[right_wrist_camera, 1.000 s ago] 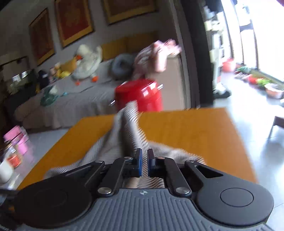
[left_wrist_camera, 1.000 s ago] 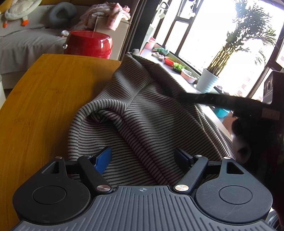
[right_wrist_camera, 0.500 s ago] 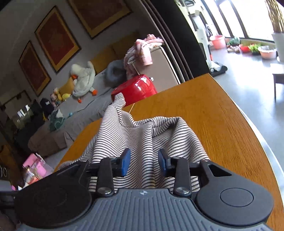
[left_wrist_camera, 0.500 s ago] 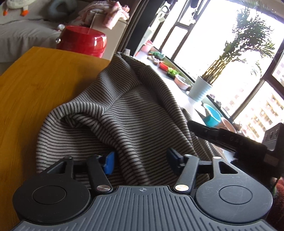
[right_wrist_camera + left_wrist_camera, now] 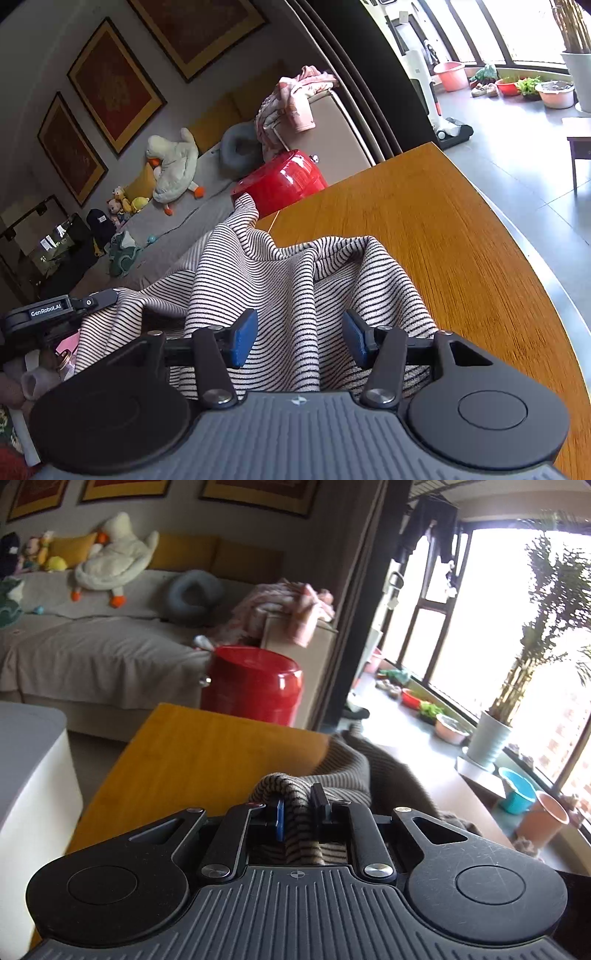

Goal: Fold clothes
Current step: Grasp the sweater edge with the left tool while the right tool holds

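Left tongs (image 5: 297,818) clamp the striped knit garment (image 5: 295,280); right tongs (image 5: 300,338) are opening astride it, so its unsupported side could slump off the orange wooden table (image 5: 443,236).

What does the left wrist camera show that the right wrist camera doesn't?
Only the left wrist view shows the left gripper shut on a bunched fold of the striped garment, plus a blue tub by the window.

Only the right wrist view shows the right gripper, its fingers opening with the garment lying loose between them, and a white floor cleaner.

Both show the wooden table, the red bin, the sofa and its plush goose.
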{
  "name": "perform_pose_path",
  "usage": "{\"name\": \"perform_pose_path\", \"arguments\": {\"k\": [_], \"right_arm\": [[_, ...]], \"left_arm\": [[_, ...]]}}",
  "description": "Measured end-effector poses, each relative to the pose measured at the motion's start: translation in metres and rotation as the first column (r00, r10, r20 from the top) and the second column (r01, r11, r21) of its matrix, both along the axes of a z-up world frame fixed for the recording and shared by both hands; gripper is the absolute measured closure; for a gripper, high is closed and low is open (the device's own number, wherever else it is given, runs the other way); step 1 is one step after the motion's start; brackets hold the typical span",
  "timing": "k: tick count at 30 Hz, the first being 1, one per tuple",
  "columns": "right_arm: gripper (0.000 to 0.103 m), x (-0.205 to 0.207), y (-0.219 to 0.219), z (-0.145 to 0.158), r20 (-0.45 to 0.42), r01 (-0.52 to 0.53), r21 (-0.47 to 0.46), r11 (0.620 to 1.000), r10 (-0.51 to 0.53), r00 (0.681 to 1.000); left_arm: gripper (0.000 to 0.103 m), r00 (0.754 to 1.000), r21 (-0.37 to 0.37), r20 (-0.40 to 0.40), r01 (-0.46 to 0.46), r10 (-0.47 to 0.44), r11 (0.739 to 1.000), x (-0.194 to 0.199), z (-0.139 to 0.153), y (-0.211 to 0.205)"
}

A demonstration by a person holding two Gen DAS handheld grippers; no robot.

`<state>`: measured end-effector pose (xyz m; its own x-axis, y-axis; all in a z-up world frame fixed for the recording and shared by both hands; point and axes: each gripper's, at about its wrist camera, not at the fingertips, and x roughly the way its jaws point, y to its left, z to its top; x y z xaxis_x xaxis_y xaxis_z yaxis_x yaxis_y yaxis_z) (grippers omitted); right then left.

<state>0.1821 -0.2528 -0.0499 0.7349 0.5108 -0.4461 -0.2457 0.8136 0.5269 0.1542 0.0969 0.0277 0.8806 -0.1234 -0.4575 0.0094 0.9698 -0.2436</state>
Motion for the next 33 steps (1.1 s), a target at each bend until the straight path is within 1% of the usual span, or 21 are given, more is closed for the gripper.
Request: {"name": "perform_pose_path", "arguments": {"k": [4, 6, 9, 11, 14, 16, 18, 21, 24, 26, 27, 28, 30, 32, 33], "right_arm": [[0.048, -0.001, 0.008, 0.002, -0.006, -0.022, -0.064, 0.998, 0.022, 1.0], [0.047, -0.002, 0.015, 0.004, -0.003, -0.035, -0.117, 0.993, 0.035, 0.999], [0.046, -0.009, 0.028, 0.009, 0.005, -0.051, -0.211, 0.976, 0.053, 0.999], [0.044, -0.018, 0.038, 0.011, 0.009, -0.069, -0.273, 0.96, 0.075, 0.997], [0.042, -0.038, 0.049, 0.014, 0.013, -0.112, -0.361, 0.926, 0.126, 0.992], [0.04, -0.051, 0.055, 0.015, 0.014, -0.14, -0.417, 0.898, 0.16, 0.987], [0.039, -0.064, 0.058, 0.017, 0.012, -0.159, -0.461, 0.873, 0.186, 0.983], [0.04, -0.072, 0.055, 0.024, -0.005, -0.141, -0.487, 0.862, 0.159, 0.987], [0.04, -0.085, 0.055, 0.038, 0.016, -0.12, -0.496, 0.86, 0.148, 0.989], [0.04, -0.094, 0.06, 0.051, 0.045, -0.125, -0.494, 0.86, 0.169, 0.985], [0.038, -0.099, 0.064, 0.057, 0.062, -0.126, -0.498, 0.858, 0.181, 0.982], [0.032, -0.102, 0.069, 0.062, 0.077, -0.128, -0.502, 0.855, 0.192, 0.978], [0.023, -0.104, 0.081, 0.07, 0.098, -0.138, -0.499, 0.855, 0.214, 0.972], [0.021, -0.101, 0.095, 0.074, 0.102, -0.162, -0.504, 0.849, 0.244, 0.964], [0.017, -0.098, 0.103, 0.073, 0.097, -0.17, -0.516, 0.84, 0.255, 0.962]], "left_arm": [[0.089, 0.999, -0.028, -0.031, -0.034, 0.033, 0.999, 0.016, -0.011, 0.03], [0.089, 0.998, -0.059, -0.052, -0.048, 0.045, 0.997, 0.022, -0.02, 0.039], [0.089, 0.996, -0.059, -0.073, -0.051, 0.046, 0.997, 0.023, -0.034, 0.041], [0.088, 0.997, -0.027, -0.068, -0.04, 0.038, 0.999, 0.017, -0.037, 0.038], [0.087, 0.998, -0.034, -0.059, -0.026, 0.024, 0.999, 0.004, -0.036, 0.042], [0.087, 0.998, -0.058, -0.064, -0.019, 0.015, 0.998, -0.006, -0.035, 0.046], [0.086, 0.998, -0.074, -0.068, -0.01, 0.005, 0.997, -0.015, -0.037, 0.05], [0.086, 0.998, -0.103, -0.069, -0.005, -0.002, 0.995, -0.025, -0.039, 0.053], [0.087, 0.998, -0.125, -0.059, -0.013, 0.005, 0.992, -0.026, -0.041, 0.055], [0.087, 0.999, -0.141, -0.052, -0.017, 0.01, 0.99, -0.026, -0.042, 0.054], [0.087, 0.999, -0.145, -0.045, -0.018, 0.012, 0.989, -0.025, -0.043, 0.054], [0.087, 0.999, -0.15, -0.038, -0.019, 0.013, 0.989, -0.025, -0.044, 0.054], [0.087, 1.0, -0.157, -0.023, -0.019, 0.015, 0.987, -0.025, -0.046, 0.053], [0.087, 1.0, -0.162, -0.01, -0.015, 0.014, 0.987, -0.026, -0.047, 0.052], [0.087, 1.0, -0.168, -0.009, -0.014, 0.013, 0.986, -0.026, -0.048, 0.053]]}}
